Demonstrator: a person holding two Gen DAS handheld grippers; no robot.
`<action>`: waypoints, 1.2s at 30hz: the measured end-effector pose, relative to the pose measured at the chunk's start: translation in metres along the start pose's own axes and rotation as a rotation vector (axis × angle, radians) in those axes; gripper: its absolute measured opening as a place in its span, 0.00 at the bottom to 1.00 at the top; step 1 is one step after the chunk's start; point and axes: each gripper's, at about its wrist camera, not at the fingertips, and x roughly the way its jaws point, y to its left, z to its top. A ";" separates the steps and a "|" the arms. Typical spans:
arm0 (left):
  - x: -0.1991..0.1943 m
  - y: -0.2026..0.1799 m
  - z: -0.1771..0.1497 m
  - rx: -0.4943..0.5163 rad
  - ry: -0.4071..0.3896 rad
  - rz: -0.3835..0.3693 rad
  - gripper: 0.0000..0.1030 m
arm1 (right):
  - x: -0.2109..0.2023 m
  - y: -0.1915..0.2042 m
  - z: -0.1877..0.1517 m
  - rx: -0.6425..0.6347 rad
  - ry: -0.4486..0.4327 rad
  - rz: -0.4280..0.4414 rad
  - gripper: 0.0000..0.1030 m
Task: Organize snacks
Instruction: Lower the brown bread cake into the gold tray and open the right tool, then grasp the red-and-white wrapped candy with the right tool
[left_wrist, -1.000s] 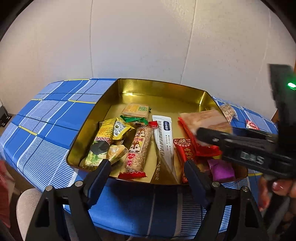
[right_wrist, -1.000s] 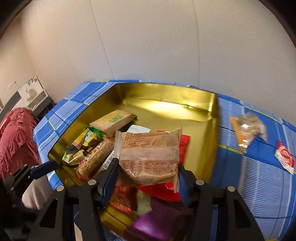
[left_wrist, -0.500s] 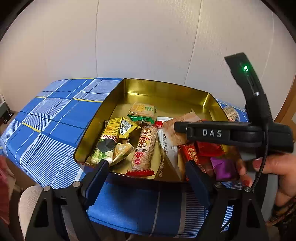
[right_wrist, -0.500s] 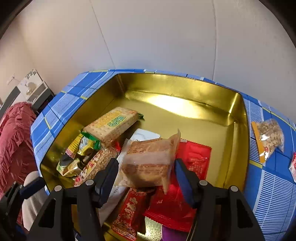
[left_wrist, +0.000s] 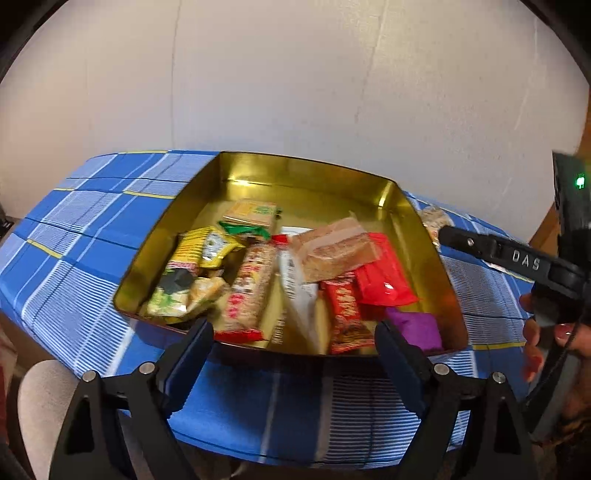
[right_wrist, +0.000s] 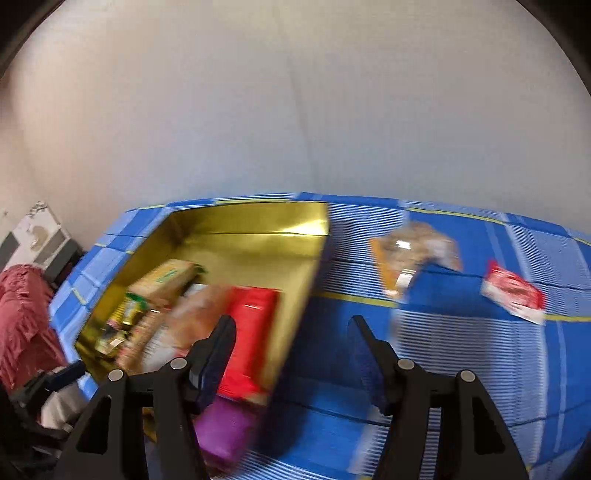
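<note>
A gold tin tray (left_wrist: 402, 201) (right_wrist: 251, 221) on the blue checked tablecloth holds several snack packets. A brown biscuit packet (left_wrist: 334, 249) (right_wrist: 199, 314) lies on top of a red packet (left_wrist: 384, 277) (right_wrist: 251, 325) in the tray. My left gripper (left_wrist: 295, 350) is open and empty at the tray's near edge. My right gripper (right_wrist: 291, 339) is open and empty, over the tray's right wall; its body (left_wrist: 509, 258) shows at the right of the left wrist view. A clear snack bag (right_wrist: 410, 254) (left_wrist: 434, 219) and a red-and-white packet (right_wrist: 513, 295) lie on the cloth right of the tray.
A white wall stands close behind the table. The tablecloth (right_wrist: 461, 350) stretches right of the tray. A purple packet (left_wrist: 417, 328) lies in the tray's near right corner. A red fabric heap (right_wrist: 22, 325) sits off the table's left edge.
My right gripper opened and let the brown biscuit packet drop into the tray, then swung right toward the packets on the cloth. My left gripper stayed put.
</note>
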 end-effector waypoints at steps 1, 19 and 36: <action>0.000 -0.004 0.000 0.005 0.003 -0.012 0.87 | -0.002 -0.009 -0.003 0.002 0.002 -0.020 0.62; -0.001 -0.084 0.001 0.184 0.053 -0.144 0.88 | 0.001 -0.158 -0.004 0.226 0.075 -0.206 0.62; 0.016 -0.118 0.010 0.219 0.103 -0.165 0.88 | 0.041 -0.176 0.031 0.056 0.146 -0.119 0.63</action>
